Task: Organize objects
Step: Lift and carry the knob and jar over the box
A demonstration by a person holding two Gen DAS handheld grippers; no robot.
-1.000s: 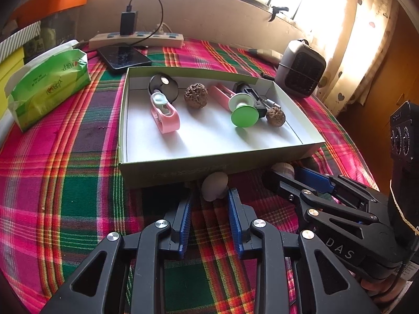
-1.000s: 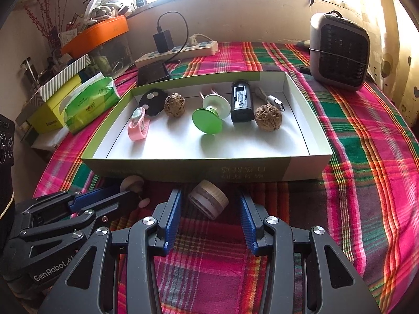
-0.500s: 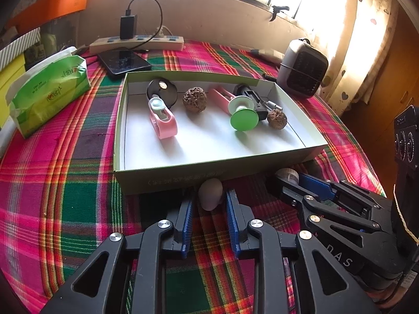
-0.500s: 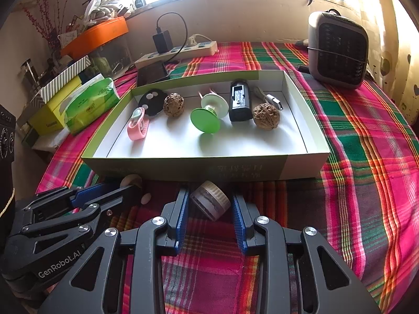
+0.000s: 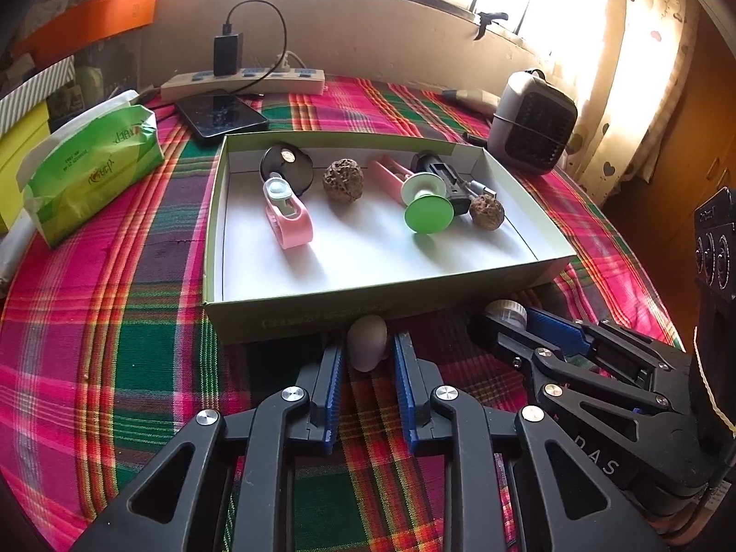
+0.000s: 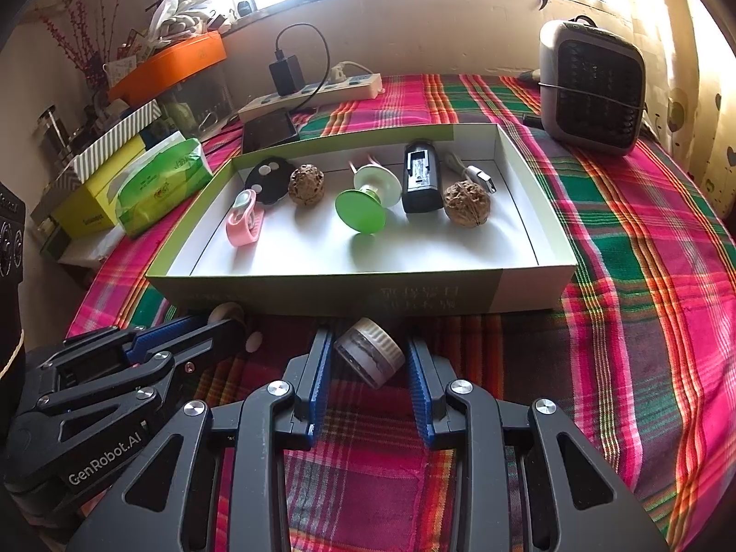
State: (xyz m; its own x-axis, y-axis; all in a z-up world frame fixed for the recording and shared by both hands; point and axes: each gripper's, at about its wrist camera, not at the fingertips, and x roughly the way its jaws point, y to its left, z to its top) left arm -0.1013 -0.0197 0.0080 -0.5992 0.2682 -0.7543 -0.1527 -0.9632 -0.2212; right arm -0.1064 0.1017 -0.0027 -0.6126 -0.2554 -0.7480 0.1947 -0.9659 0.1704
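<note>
Left gripper (image 5: 367,352), low centre of its frame: just been closing, pads now clamped on small grey egg-shaped object (image 5: 366,342), seemingly resting on plaid surface (image 5: 115,322). Right gripper (image 6: 368,354), low centre: clamped on ribbed cap (image 6: 369,352), tilted, just before shallow box (image 6: 322,294). Inside box, mid-frame: pink clip (image 6: 242,224), two walnuts (image 6: 306,185), green suction cup (image 6: 360,210), black charger (image 6: 421,179). Upper right: small heater (image 6: 593,87).

A plaid cloth (image 5: 115,322) is showing pink, green and purple. The box (image 6: 322,292) is showing olive walls and a white floor. A green disc (image 6: 359,211) and pink clip (image 5: 290,221) are lying inside.
</note>
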